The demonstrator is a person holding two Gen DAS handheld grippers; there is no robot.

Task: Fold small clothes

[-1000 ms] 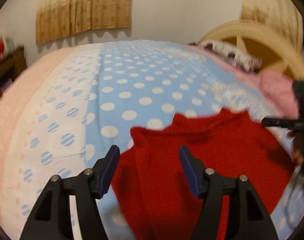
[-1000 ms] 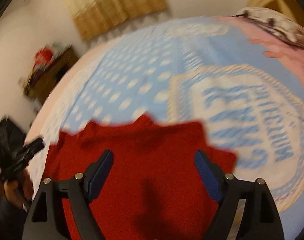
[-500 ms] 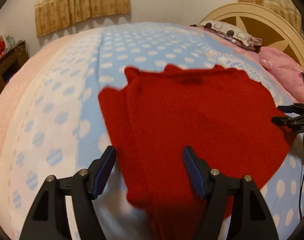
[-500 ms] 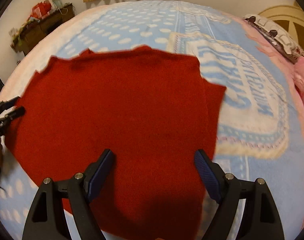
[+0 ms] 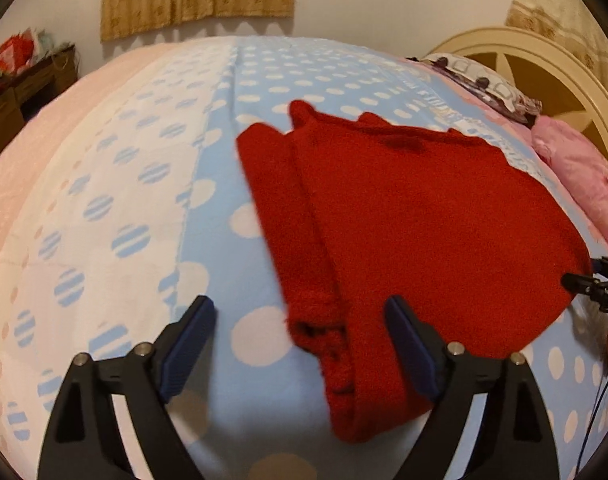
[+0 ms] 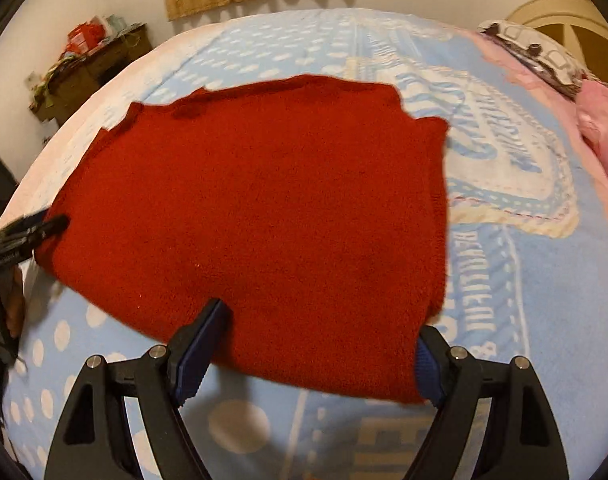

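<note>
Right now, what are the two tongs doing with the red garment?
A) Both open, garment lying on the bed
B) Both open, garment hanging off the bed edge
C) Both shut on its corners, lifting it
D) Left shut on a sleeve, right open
A: the left tongs and right tongs both stand wide open, gripping nothing, while the red garment lies spread on the polka-dot bedspread.

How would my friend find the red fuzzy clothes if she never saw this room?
Look at the big bed with the blue polka-dot blanket. Spread flat in its middle, in front of both open grippers, lies the red sweater, one sleeve folded along its side. It is the only red thing on the bed; the pillow nearby is pink.
</note>
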